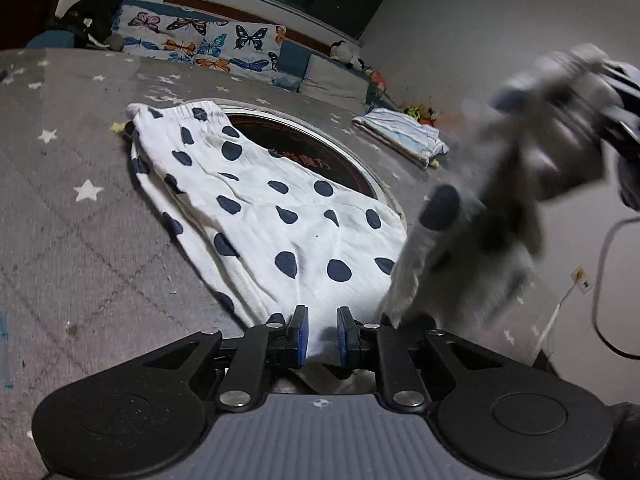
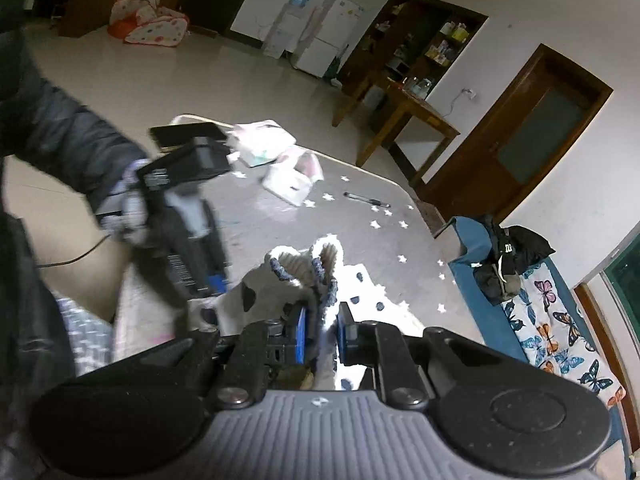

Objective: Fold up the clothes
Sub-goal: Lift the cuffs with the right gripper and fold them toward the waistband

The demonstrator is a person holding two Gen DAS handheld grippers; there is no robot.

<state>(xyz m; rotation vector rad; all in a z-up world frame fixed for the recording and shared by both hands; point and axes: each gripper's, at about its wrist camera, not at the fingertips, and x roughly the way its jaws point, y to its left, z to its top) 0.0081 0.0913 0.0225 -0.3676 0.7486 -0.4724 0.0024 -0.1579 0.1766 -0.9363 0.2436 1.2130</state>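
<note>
The polka-dot garment (image 1: 256,200), white with dark blue dots, lies spread on the worktop (image 1: 80,208), a grey surface printed with white stars. Its elastic waistband points toward 11 o'clock in the left wrist view, and its far side partly covers a round dark inset (image 1: 304,152) with a pale rim set in the worktop.

Left gripper (image 1: 322,334): the fingers (image 1: 300,332) stand a narrow gap apart with the near hem of the garment between the blue pads. The cloth fills the gap, so the fingers are clamped on the hem at 6 o'clock of the garment.

Right gripper (image 2: 322,334): the fingers (image 2: 298,334) are closed to a narrow gap around a bunched corner of the same garment, whose ruffled blue-edged trim (image 2: 308,264) rises above the pads. In the left wrist view this gripper (image 1: 560,120) appears blurred at 2 o'clock, raised above the worktop, with a strip of the garment hanging below it toward the near hem.

In the right wrist view, the left gripper (image 2: 188,216) is blurred at 10 o'clock, carried by a hand in a dark sleeve (image 2: 60,132).

Other items on the worktop: a folded pale blue cloth (image 1: 404,136) at 1 o'clock, well apart from the garment; a pen (image 2: 366,200) and white packets (image 2: 280,160) near the far edge in the right wrist view. A butterfly-print cushion (image 1: 200,40) lies beyond the worktop at 12 o'clock.
</note>
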